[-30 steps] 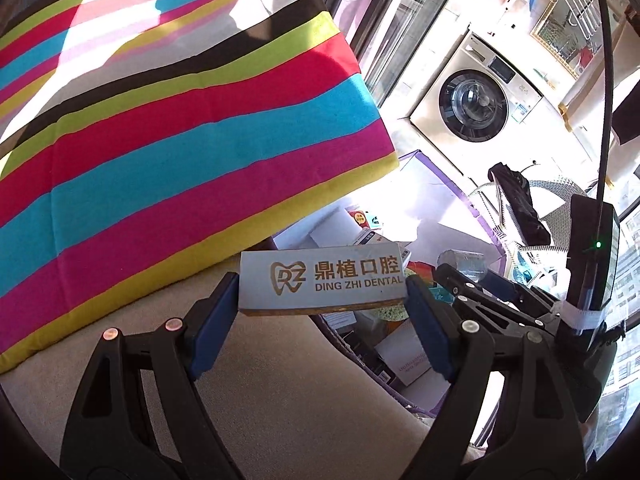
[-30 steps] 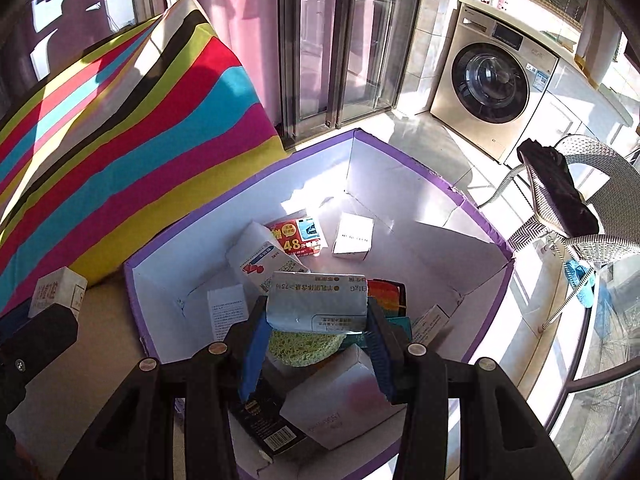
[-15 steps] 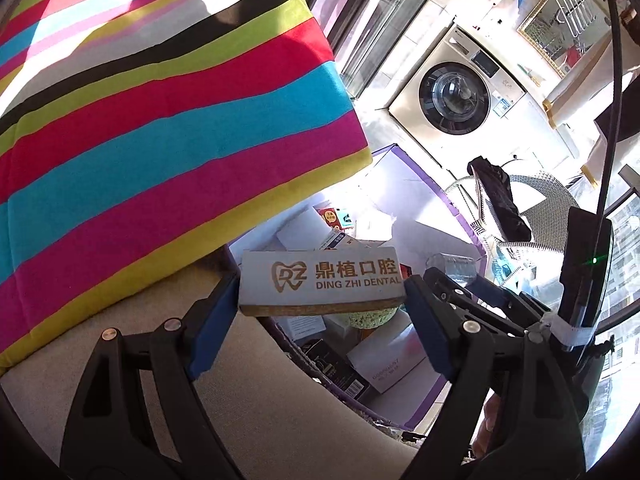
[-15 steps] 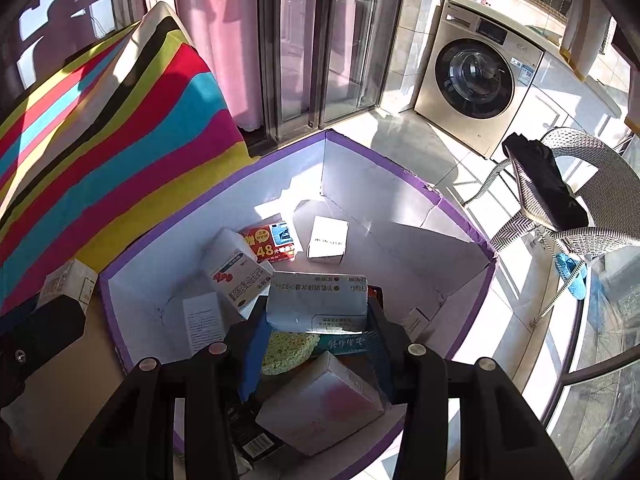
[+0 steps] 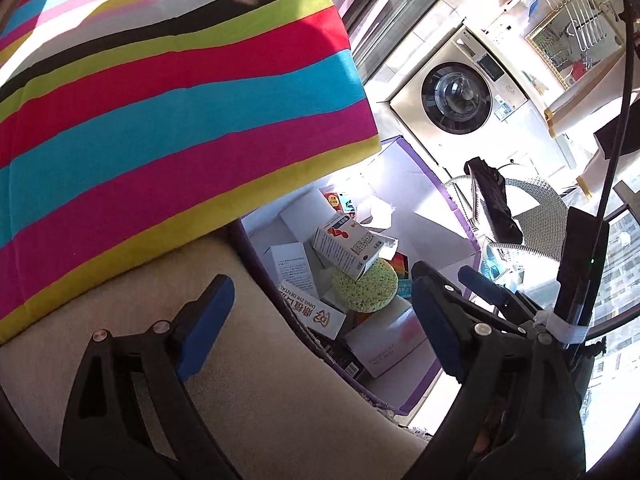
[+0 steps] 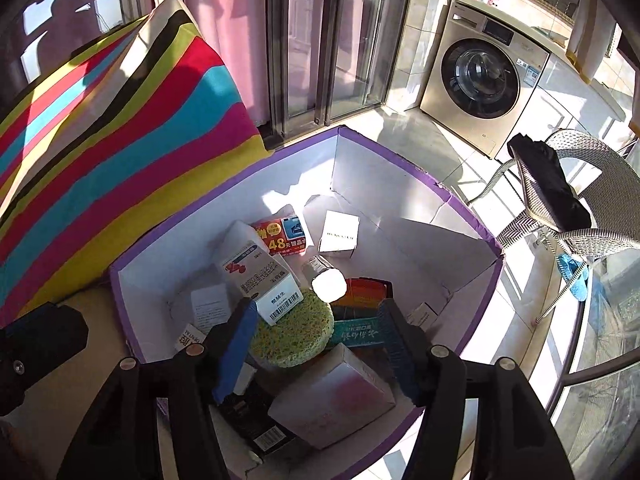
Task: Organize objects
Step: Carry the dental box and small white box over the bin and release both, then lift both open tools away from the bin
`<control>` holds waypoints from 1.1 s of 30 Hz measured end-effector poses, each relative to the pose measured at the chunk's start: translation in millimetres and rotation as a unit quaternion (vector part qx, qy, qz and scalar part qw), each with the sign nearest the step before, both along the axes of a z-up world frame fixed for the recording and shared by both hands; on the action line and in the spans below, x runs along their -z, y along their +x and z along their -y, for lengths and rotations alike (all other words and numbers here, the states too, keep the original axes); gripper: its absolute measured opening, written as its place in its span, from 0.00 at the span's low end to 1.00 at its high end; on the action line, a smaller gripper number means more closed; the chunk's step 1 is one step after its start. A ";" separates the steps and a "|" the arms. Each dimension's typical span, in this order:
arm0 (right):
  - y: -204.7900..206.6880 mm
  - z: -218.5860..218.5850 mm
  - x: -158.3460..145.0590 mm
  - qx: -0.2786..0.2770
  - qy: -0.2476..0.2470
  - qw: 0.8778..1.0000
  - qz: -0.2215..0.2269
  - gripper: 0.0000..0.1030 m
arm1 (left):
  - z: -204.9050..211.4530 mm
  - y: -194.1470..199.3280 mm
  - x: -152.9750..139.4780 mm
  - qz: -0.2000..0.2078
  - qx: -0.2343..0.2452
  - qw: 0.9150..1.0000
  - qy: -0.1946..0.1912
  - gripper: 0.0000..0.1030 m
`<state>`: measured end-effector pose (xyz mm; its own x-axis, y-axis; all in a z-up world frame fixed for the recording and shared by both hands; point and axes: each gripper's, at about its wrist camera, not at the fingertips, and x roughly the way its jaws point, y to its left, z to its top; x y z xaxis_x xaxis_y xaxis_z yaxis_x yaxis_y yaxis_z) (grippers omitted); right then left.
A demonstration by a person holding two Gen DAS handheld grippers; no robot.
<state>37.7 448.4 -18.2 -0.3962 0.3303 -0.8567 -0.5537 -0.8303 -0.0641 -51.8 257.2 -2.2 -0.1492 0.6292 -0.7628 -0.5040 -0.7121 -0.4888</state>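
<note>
Surface: I work over a beige, fine-grained cushion seat (image 5: 256, 384); a large pillow in pink, cyan, yellow-green, black and white stripes (image 5: 160, 100) leans just beside the box
Room: a sunlit tiled floor (image 6: 404, 128); a gold front-loading washing machine (image 6: 480, 76) beyond it; a grey woven wicker chair (image 6: 580, 208) with a black cloth draped over its back; pink curtains by dark-framed glass doors
Box: a purple-edged cardboard box with white inner walls (image 6: 384, 172) stands open on the floor against the seat's edge
Writing: the white flat carton printed "DING ZHI DENTAL" (image 5: 312, 312) lies in the box near the seat-side wall, its print upside down to me; a red and yellow packet (image 6: 284, 236) shows "48"; a white medicine carton with a red mark and a barcode (image 6: 260, 276) rests tilted on the sponge
Textures: a round, porous yellow-green sponge (image 6: 292, 332); a glossy white box with a pink blush (image 6: 332, 396); a dark teal packet with script I cannot read
My left gripper (image 5: 324, 320): blue-padded jaws wide apart, holding nothing, over the seat's edge
My right gripper (image 6: 316, 344): jaws apart, empty, above the box's contents
</note>
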 end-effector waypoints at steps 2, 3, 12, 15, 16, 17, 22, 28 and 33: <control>-0.7 3.1 0.1 -0.004 -0.001 1.000 0.001 0.62 | 6.2 0.8 -0.6 0.007 0.002 1.000 0.010 0.89; -0.8 4.9 0.1 -0.007 0.000 1.000 0.002 0.62 | 9.8 1.1 -1.5 0.011 0.002 1.000 0.017 0.90; -0.2 15.0 -3.6 -0.018 0.005 1.000 0.005 0.62 | 29.1 -2.2 -2.9 0.040 0.008 0.996 0.078 0.92; -0.1 15.9 -4.5 -0.020 0.005 1.000 0.006 0.62 | 24.3 -0.3 -3.5 0.038 0.022 0.997 0.058 0.93; -0.1 16.2 -4.4 -0.021 0.004 1.000 0.006 0.62 | 24.1 0.5 -4.0 0.038 0.023 0.997 0.058 0.93; -0.1 16.7 -4.5 -0.021 0.005 1.000 0.007 0.62 | 24.6 1.1 -4.4 0.038 0.023 0.997 0.059 0.93; 0.7 18.4 -4.9 -0.022 0.008 1.000 0.010 0.62 | 32.3 -1.4 -4.2 0.053 0.026 0.995 0.082 0.96; -0.8 18.8 -2.2 -0.021 0.008 1.000 0.015 0.62 | 28.6 -2.8 -2.4 0.054 0.038 0.995 0.078 0.99; -1.8 21.5 -0.2 -0.024 0.009 1.000 0.017 0.62 | 26.4 -1.7 -2.0 0.049 0.042 0.996 0.069 0.99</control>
<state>35.8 426.9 -18.0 -0.3831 0.3270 -0.8639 -0.5103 -0.8545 -0.0971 -53.5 230.7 -0.1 -0.0202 0.7360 -0.6767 -0.5034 -0.5923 -0.6291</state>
